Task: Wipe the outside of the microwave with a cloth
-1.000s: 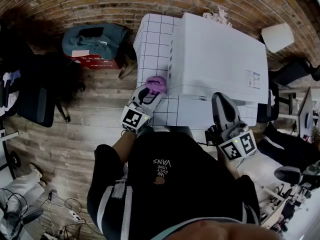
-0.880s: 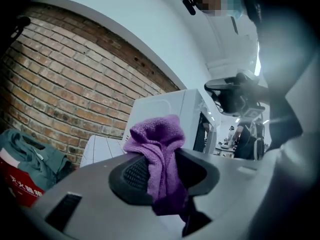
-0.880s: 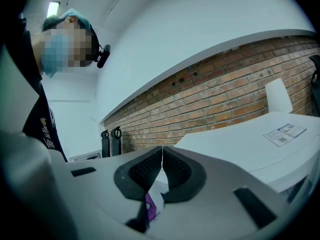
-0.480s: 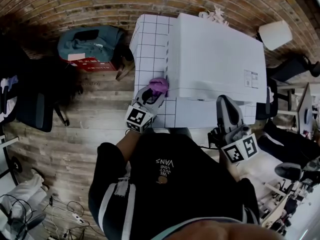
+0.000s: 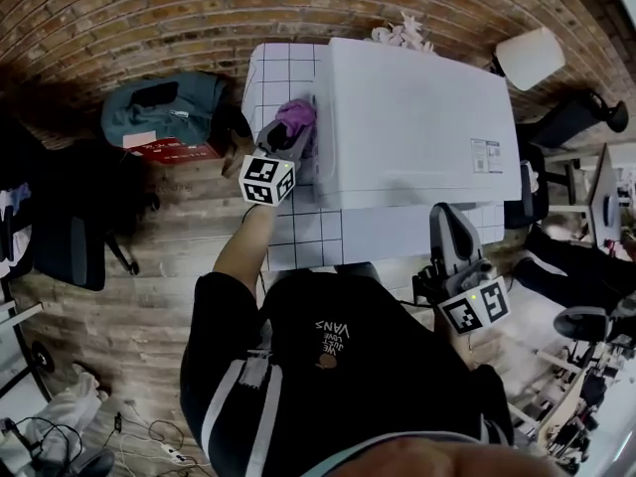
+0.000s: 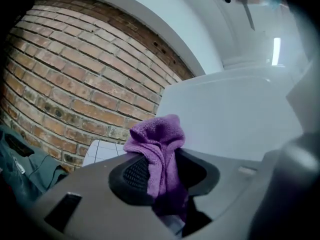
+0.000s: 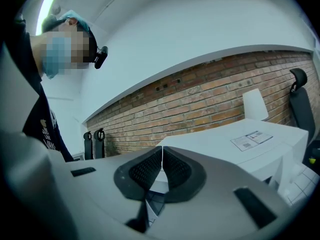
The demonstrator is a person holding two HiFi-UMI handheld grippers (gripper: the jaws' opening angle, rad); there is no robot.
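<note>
The white microwave (image 5: 422,117) stands on a white tiled table (image 5: 283,78), seen from above in the head view. My left gripper (image 5: 294,125) is shut on a purple cloth (image 5: 297,116), pressed against the microwave's left side near its back. In the left gripper view the purple cloth (image 6: 157,149) bunches between the jaws, with the microwave's white wall (image 6: 235,114) just beyond. My right gripper (image 5: 446,229) hangs by the microwave's front right corner, its jaws shut with nothing between them. In the right gripper view, the microwave (image 7: 235,144) with its label lies past the right gripper (image 7: 161,170).
A brick wall (image 5: 199,8) runs behind the table. A teal bag (image 5: 164,107) on a red box sits on the wooden floor to the left. A black chair (image 5: 70,237) is farther left. A white lamp shade (image 5: 529,56) and another chair are at the right.
My left gripper has slid with the cloth along the microwave's left side, from the front corner toward the back. The right gripper has hardly moved.
</note>
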